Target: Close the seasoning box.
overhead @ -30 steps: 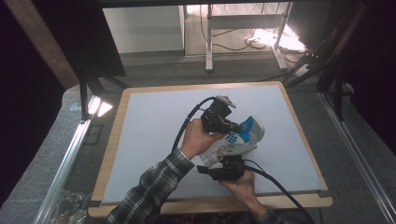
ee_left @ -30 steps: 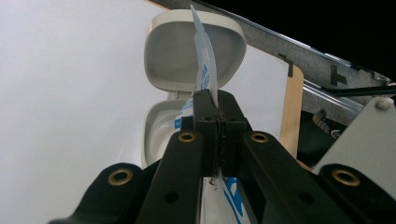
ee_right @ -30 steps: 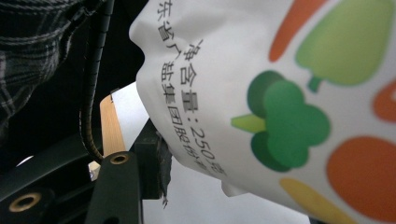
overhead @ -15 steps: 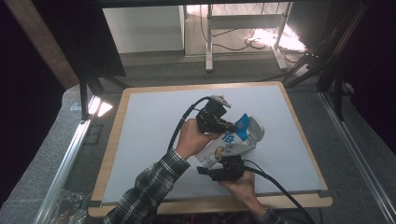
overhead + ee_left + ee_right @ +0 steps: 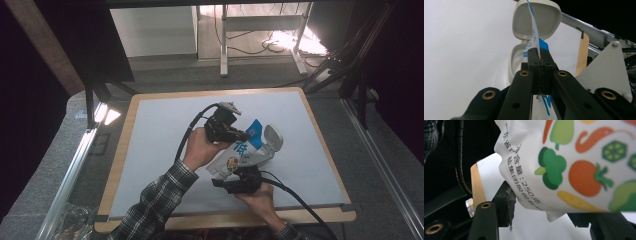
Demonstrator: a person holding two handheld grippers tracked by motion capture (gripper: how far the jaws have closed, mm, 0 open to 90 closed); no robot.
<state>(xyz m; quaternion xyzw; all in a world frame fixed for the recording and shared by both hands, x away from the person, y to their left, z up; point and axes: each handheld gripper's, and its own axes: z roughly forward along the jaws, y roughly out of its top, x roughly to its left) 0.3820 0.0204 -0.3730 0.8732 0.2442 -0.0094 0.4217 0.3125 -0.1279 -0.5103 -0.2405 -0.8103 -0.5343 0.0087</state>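
A white pouch (image 5: 239,156) printed with vegetables (image 5: 574,157) lies at the middle of the table between both hands. Its white flip lid (image 5: 273,137) stands open at the far end (image 5: 546,17). My left gripper (image 5: 241,135) comes in from the left and is shut on a thin blue-and-white flap (image 5: 534,30) that rises in front of the lid (image 5: 255,131); the jaws (image 5: 539,53) are pressed together on it. My right gripper (image 5: 236,174) holds the pouch's near end, with the pouch between its pads (image 5: 544,212).
The grey mat (image 5: 160,140) sits on a wooden board (image 5: 120,165) with bare room to the left and right of the hands. A metal rail (image 5: 70,170) runs along the left side. Cables trail from both grippers toward the person.
The left gripper has edged slightly to the left with the flap still in its jaws. The pouch and the right gripper stay where they were.
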